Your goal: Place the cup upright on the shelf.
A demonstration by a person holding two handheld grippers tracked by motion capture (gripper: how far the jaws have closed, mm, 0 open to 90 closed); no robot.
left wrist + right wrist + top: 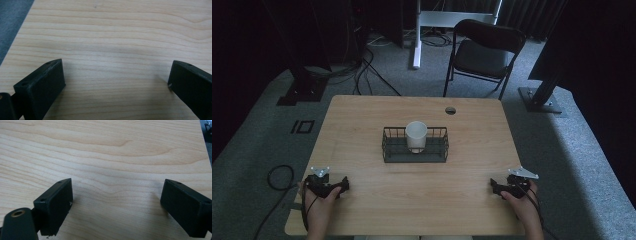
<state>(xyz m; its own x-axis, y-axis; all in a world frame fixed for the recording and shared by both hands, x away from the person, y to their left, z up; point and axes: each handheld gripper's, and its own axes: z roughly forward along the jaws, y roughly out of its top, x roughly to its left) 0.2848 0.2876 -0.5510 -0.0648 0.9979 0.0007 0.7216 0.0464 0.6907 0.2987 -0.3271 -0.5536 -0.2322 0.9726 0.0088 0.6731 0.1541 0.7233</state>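
Observation:
A white cup (416, 135) stands upright inside a black wire basket (388, 148) at the middle of the wooden table (362, 115). My left gripper (343, 185) rests near the table's front left corner, held by a hand. In the left gripper view its jaws stand wide apart over bare wood, the left gripper (116, 80) open with nothing between. My right gripper (495, 188) sits near the front right corner in the other hand. The right gripper (116, 197) is likewise open over bare wood.
A black folding chair (484, 50) stands beyond the table's far edge. A round cable hole (450, 110) is near the far right of the tabletop. Cables (279, 177) lie on the grey carpet at the left. A white desk leg (417, 32) stands behind.

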